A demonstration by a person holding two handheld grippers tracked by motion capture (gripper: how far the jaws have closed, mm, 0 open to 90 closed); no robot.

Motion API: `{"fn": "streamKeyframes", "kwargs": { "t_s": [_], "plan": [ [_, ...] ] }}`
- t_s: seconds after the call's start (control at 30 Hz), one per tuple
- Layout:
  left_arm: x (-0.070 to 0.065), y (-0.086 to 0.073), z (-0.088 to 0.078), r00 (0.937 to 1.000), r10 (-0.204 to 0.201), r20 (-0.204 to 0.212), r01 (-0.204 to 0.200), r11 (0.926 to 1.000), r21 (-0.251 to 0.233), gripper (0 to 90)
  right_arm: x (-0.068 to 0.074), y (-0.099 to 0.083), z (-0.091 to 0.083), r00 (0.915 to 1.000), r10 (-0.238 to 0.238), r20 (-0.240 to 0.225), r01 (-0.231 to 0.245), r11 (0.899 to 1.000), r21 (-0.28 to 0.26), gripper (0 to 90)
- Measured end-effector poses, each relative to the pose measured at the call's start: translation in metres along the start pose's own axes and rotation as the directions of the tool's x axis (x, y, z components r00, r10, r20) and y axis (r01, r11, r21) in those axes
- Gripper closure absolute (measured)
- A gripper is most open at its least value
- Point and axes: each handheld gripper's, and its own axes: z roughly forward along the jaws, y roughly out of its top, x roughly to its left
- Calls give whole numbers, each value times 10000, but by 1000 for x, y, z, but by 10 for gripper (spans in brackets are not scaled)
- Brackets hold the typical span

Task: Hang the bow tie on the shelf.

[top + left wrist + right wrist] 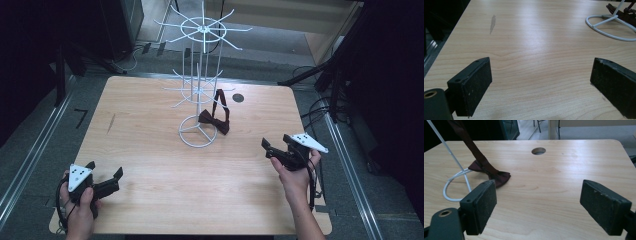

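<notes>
1. The desk (150,200) is a light wooden top with rounded corners, and most of its surface is bare.
2. A white wire rack (200,75) stands near the middle of the far edge, and its ring base rests flat on the desk.
3. A dark red bow tie (214,121) lies on the desk touching the right side of the ring base; its strap goes up to a hook of the rack.
4. A small round hole (238,98) is in the desk near the far edge, just right of the rack.
5. The left gripper (106,176) is held near the near-left corner, its jaws wide apart and with nothing between them.
6. The right gripper (276,146) is held near the right edge, well apart from the bow tie; its jaws are also wide apart and hold nothing.
7. Between the two grippers, the near half of the desk is open wood.
8. A faint grey mark (492,23) is on the wood toward the left edge.
</notes>
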Motion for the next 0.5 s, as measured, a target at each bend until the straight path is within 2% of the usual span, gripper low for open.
{"fn": "streamKeyframes", "kwargs": {
  "t_s": [0.5],
  "plan": [
    [0,0,0,10000,-13,-12,13,10000,-9,40,-32,-32,-19,9983,315,486,-335,9986,408,142]
  ]
}}
